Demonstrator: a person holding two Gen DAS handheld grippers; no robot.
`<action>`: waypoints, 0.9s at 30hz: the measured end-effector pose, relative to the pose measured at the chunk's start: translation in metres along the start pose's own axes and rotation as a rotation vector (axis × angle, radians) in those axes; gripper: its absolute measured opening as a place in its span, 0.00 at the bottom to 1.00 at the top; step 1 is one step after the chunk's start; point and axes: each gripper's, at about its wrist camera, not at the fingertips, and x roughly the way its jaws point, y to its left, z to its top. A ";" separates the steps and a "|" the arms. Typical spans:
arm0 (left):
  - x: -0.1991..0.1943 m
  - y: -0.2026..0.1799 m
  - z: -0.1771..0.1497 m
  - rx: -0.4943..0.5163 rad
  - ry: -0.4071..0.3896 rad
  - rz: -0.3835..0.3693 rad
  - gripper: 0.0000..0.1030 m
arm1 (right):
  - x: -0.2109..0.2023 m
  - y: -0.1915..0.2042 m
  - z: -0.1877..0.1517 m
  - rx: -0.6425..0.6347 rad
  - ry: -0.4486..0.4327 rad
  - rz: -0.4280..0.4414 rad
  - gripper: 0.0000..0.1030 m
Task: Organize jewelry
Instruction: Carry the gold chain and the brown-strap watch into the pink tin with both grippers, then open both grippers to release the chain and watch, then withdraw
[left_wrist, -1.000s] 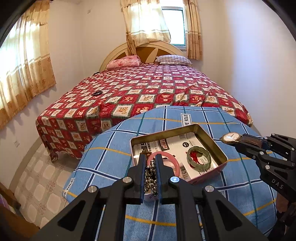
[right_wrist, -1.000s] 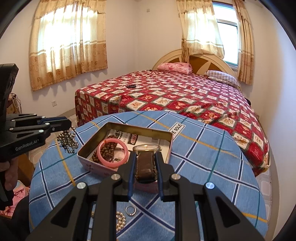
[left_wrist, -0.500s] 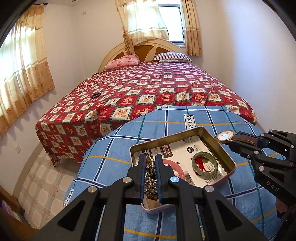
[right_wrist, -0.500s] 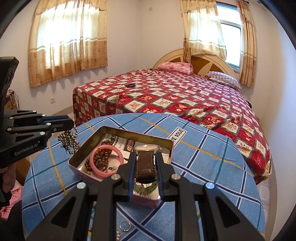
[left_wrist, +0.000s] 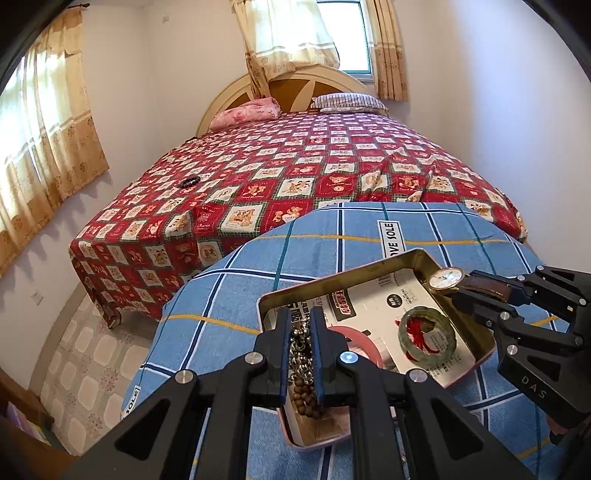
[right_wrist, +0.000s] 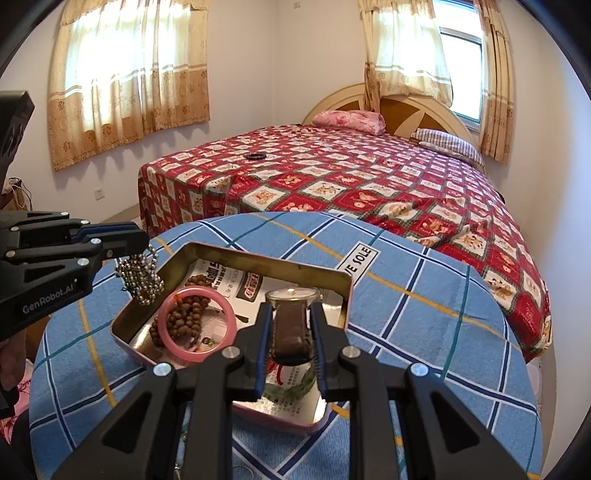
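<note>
My left claw (left_wrist: 300, 350) is clamped on a silver bead chain (right_wrist: 142, 273), which hangs in a bunch above the tin's (right_wrist: 258, 258) corner at about 9 o'clock in the right wrist view. My right claw (right_wrist: 290, 345) is clamped on the brown leather strap of a wristwatch (right_wrist: 291, 314), its gold-rimmed face pointing forward over the tin's inside; in the left wrist view the watch (left_wrist: 448, 278) sits at 3 o'clock above the tin's (left_wrist: 424, 258) far right corner.

The tin is a shallow rectangular tray lined with printed paper, resting on a round table (right_wrist: 424, 295) under a blue plaid cloth. Inside it I see a pink bangle (right_wrist: 201, 325) lying around a heap of brown wooden beads (right_wrist: 181, 321), and a green bangle (left_wrist: 428, 338) with something red in its middle, set apart from the pink one. Beyond the table, toward 12 o'clock, stands a bed (left_wrist: 314, 166) with a red patchwork cover.
</note>
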 end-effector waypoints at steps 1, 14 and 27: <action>0.002 0.000 0.000 0.000 0.002 0.000 0.09 | 0.001 0.000 0.000 0.000 0.003 -0.001 0.21; 0.024 -0.009 0.003 0.019 0.030 -0.004 0.09 | 0.025 -0.002 0.000 0.002 0.047 -0.002 0.22; 0.026 -0.007 -0.011 -0.009 0.062 0.053 0.29 | 0.021 -0.001 -0.010 -0.003 0.058 -0.035 0.57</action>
